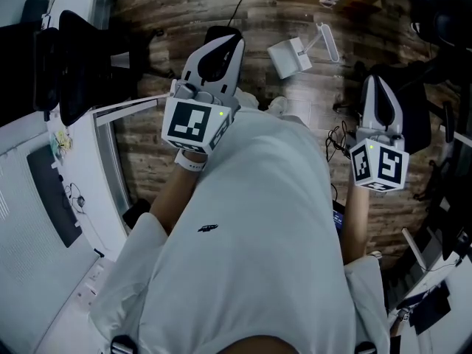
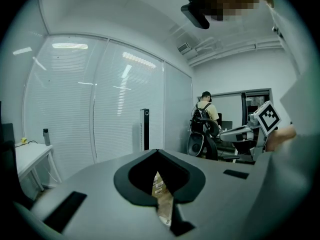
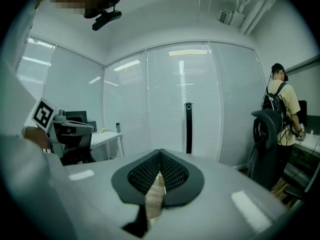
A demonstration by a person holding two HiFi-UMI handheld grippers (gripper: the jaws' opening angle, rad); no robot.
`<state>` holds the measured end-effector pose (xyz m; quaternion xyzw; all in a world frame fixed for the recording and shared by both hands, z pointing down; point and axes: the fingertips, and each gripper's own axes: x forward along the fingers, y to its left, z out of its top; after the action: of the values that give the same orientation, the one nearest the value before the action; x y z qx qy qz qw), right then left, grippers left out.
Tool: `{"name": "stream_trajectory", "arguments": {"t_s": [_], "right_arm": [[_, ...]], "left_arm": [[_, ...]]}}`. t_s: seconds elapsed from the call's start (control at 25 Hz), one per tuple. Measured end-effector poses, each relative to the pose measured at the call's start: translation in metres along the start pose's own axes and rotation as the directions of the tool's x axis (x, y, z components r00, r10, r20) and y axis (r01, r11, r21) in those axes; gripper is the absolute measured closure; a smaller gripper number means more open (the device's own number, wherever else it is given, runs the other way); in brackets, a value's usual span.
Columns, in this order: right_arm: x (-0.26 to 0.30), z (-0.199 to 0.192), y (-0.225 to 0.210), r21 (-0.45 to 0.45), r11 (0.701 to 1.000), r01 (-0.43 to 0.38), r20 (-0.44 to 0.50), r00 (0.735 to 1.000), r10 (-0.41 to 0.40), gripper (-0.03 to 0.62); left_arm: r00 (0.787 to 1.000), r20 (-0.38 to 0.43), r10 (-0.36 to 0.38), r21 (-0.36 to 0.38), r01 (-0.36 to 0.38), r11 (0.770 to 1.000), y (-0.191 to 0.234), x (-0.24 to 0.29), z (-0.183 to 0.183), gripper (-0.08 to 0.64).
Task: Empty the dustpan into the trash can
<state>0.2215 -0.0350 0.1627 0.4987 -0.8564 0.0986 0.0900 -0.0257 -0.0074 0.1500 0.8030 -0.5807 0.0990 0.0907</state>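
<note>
the person in a white shirt holds both grippers out in front, close to level and tipped slightly down. the left gripper has its jaws pressed together with nothing in them. in its own view only a thin strip of wooden floor shows below where the dark pads meet. the right gripper is the same: its mesh-patterned pads are closed tip to tip and hold nothing.

what looks to be the dustpan — a white boxy scoop with a long pale handle — lies on the floor ahead of the person. in the head view it sits between the two grippers and well apart from both, and neither touches it.

both gripper views look across an office toward a glass wall with blinds, with a slim black column standing before it. a second person wearing a backpack stands back turned by an office chair. at the left of the left gripper view stands a white desk with a small bottle on it.
</note>
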Motion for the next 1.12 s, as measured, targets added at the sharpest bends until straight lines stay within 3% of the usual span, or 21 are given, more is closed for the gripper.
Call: {"name": "stream_trajectory", "arguments": {"t_s": [0.24, 0.52, 1.12], "right_arm": [[0.0, 0.002, 0.012, -0.01, 0.999, -0.047, -0.006, 0.999, 0.047, 0.58], [-0.005, 0.003, 0.008, 0.0, 1.0, -0.03, -0.022, 0.999, 0.03, 0.58], [-0.01, 0.003, 0.027, 0.012, 0.997, -0.072, -0.047, 0.996, 0.073, 0.581]], "left_arm": [[1.0, 0.014, 0.002, -0.015, -0.002, 1.0, -0.003, -0.005, 0.001, 0.554], [1.0, 0.02, -0.007, -0.021, 0.007, 1.0, -0.009, -0.006, 0.0, 0.554], [0.998, 0.013, -0.056, -0.015, 0.056, 0.998, -0.021, -0.004, 0.002, 0.554]]}}
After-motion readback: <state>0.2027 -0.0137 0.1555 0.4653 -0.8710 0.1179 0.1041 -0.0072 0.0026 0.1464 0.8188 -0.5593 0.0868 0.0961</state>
